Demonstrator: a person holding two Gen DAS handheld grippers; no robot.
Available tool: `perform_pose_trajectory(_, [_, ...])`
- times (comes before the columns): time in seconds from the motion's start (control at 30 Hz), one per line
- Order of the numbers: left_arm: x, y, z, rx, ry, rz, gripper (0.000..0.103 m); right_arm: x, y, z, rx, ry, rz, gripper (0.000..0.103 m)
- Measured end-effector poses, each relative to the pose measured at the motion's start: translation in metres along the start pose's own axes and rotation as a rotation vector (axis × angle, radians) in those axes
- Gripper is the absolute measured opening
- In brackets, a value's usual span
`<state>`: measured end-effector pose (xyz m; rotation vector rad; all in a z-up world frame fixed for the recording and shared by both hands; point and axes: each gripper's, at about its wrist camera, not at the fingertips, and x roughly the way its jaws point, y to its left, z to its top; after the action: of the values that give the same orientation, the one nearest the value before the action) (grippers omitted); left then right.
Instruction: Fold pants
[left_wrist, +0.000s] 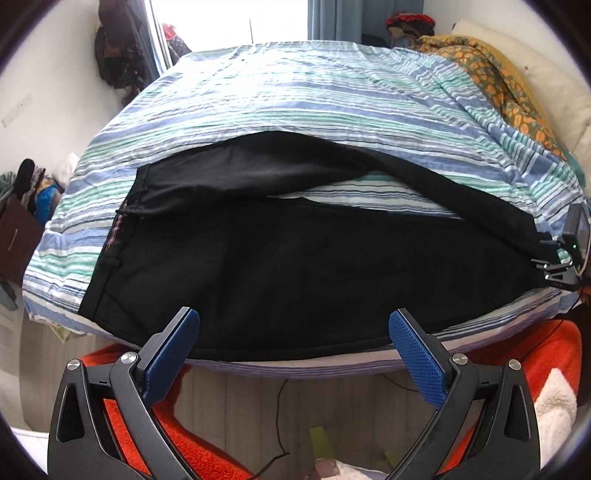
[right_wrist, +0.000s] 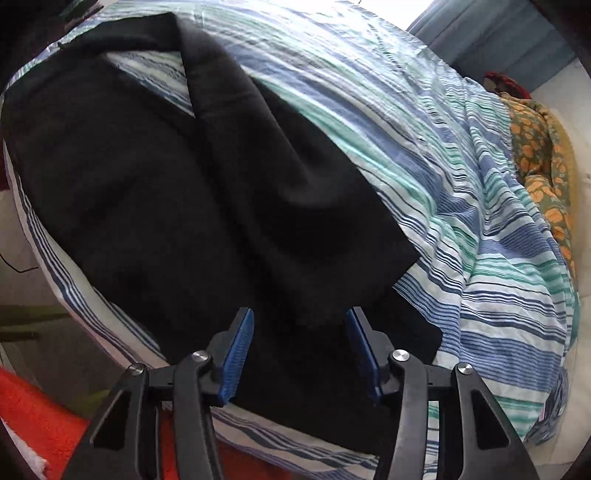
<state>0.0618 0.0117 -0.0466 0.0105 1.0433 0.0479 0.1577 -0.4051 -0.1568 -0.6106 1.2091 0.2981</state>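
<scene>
The black pants lie flat on the striped bed, the left claw spread wide at 6 o'clock, the right claw half spread over the leg ends, pinching nothing.

The left tool has black angular arms with triangular cut-outs; round silver pivot screws sit at the joints; its fingers carry blue pads with a fine dimpled texture; the right tool shows the same black frame, silver screws and ribbed blue pads.
</scene>
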Motion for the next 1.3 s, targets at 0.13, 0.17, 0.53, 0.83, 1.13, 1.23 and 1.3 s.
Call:
perform_pose_trajectory(0.13, [0.008, -0.002, 0.001, 0.007, 0.026, 0.007, 0.102, 0.007, 0.007, 0.010, -0.079, 0.000, -0.094, 0.012])
perform_pose_trajectory(0.17, [0.009, -0.002, 0.001, 0.010, 0.030, 0.009, 0.102, -0.001, 0.006, 0.014, -0.070, -0.018, -0.123, 0.008])
perform_pose_trajectory(0.53, [0.037, -0.020, 0.006, 0.043, 0.115, -0.036, 0.102, -0.119, -0.125, 0.107, 0.206, -0.281, -0.240, 0.005])
perform_pose_trajectory(0.83, [0.029, -0.004, 0.008, -0.005, 0.084, 0.020, 0.102, -0.055, -0.271, 0.162, 0.685, -0.194, -0.268, 0.068])
perform_pose_trajectory(1.13, [0.067, 0.000, 0.008, -0.028, 0.188, -0.006, 0.102, 0.068, -0.241, 0.085, 1.103, -0.191, 0.298, 0.062])
perform_pose_trajectory(1.23, [0.075, -0.006, 0.006, -0.008, 0.209, 0.015, 0.102, 0.117, -0.244, 0.083, 1.345, -0.272, 0.531, 0.061])
perform_pose_trajectory(1.3, [0.080, -0.006, 0.006, -0.008, 0.218, 0.030, 0.102, 0.145, -0.244, 0.091, 1.446, -0.313, 0.613, 0.055])
